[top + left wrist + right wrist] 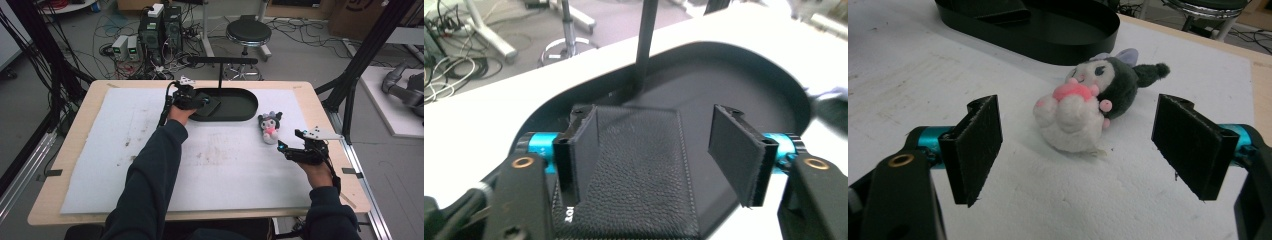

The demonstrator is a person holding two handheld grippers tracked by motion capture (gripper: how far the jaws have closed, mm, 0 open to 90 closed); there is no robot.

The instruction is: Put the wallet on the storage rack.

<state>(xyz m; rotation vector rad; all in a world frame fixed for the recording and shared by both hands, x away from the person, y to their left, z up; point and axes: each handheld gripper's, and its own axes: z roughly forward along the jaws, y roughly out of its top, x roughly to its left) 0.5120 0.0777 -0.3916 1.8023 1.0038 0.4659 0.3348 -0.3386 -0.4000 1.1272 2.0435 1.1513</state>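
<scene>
A black leather wallet [639,170] lies flat in the left end of a black oval tray [744,80] at the table's far middle. My left gripper [659,145] hovers over it with its jaws wide, one on each side of the wallet and the right one clearly apart from it. From above, the left gripper [200,102] sits at the tray's [240,107] left end. A small plush toy [1083,110], dark-hooded with a white body and pink patches, lies on the white mat just right of the tray. My right gripper [1078,107] faces it, open, a short way off.
A thin black post with a crossbar [220,70] rises from the tray's back rim. The white mat [125,150] covers most of the wooden table. Beyond the far edge stand a stool [248,32], computer boxes and cables on the floor.
</scene>
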